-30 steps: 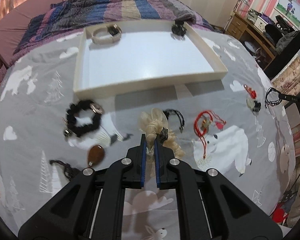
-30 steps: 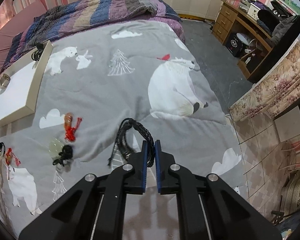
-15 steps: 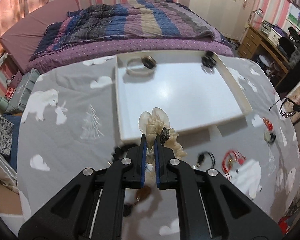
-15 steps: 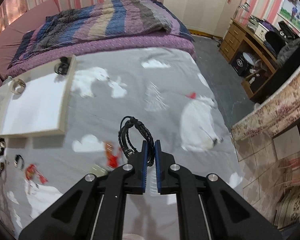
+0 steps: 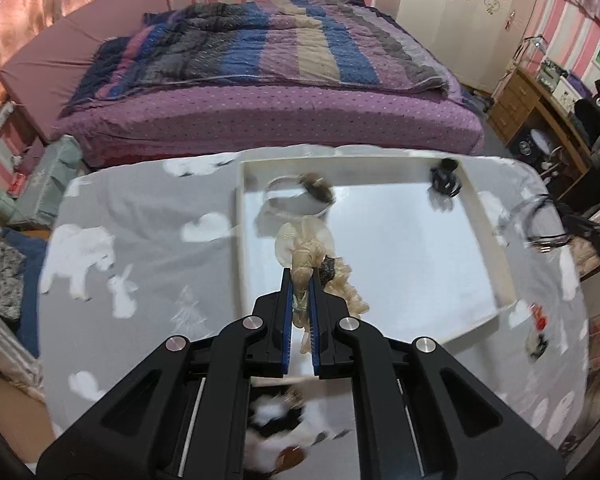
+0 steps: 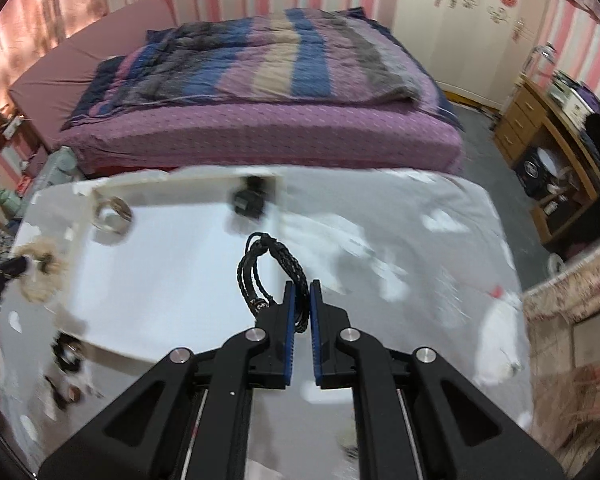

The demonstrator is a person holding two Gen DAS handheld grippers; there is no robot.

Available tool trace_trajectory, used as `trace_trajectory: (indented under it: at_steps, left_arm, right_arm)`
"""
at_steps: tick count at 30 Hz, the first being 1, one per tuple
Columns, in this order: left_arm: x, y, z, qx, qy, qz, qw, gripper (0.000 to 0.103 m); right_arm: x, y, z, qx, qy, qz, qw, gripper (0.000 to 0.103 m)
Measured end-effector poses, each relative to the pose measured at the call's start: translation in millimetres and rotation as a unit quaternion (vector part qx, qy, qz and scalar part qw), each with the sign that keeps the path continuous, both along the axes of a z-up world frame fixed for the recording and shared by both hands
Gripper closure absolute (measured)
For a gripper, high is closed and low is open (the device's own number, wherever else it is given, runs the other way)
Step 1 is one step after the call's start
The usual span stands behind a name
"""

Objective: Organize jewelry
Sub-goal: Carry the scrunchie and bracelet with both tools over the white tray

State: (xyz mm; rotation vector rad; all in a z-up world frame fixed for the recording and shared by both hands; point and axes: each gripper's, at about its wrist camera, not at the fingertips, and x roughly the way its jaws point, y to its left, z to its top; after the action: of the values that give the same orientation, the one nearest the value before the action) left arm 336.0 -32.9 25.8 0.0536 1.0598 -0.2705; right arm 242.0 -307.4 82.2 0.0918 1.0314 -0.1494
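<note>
While both grippers hang over the white tray [image 5: 496, 248]:
Left gripper [image 5: 301, 280]: clamped on cream hair bow [image 5: 306, 248].
Right gripper [image 6: 301, 292]: clamped on black braided bracelet [image 6: 260, 268].

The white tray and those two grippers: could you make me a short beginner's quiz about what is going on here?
1. True or false: the white tray already has pieces inside it.
2. What does the right gripper carry? A) black braided bracelet B) red cord charm C) nothing
3. Fill in: the left gripper is shut on a cream ____ hair piece.

Key:
1. True: a pale bangle and a small black piece lie at the tray's far end.
2. A: the black braided bracelet.
3. Ruffled: the cream ruffled hair piece, seen over the tray.
</note>
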Motion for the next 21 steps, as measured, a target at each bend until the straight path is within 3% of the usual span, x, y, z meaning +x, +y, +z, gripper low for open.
trace_trajectory:
  at_steps: [6, 12, 15, 21]
  left_arm:
    - [35.8, -37.7, -24.0, -0.026, 0.026, -0.010, 0.9993, 0.098]
    - [67.3, -72.0, -62.1, -0.033, 0.051, -0.024, 0.9979, 0.098]
    - [76.9, -84.9, -81.9, -0.025, 0.063, -0.029, 0.9972, 0.098]
    - [87.3, -98.9, -107.8, -0.001, 0.071, -0.025, 0.9971, 0.098]
  right_arm:
    - [52.0, 43.5, -19.2, 0.040, 0.000, 0.024, 0.999, 0.096]
    - [92.2, 53.0, -77.8, 0.069, 0.035, 0.021, 0.997, 0.096]
    - [100.1, 50.2, -105.2, 0.071, 0.057, 0.011, 0.996, 0.096]
    - [104.0, 47.6, -116.0, 0.059, 0.066, 0.008, 0.996, 0.096]
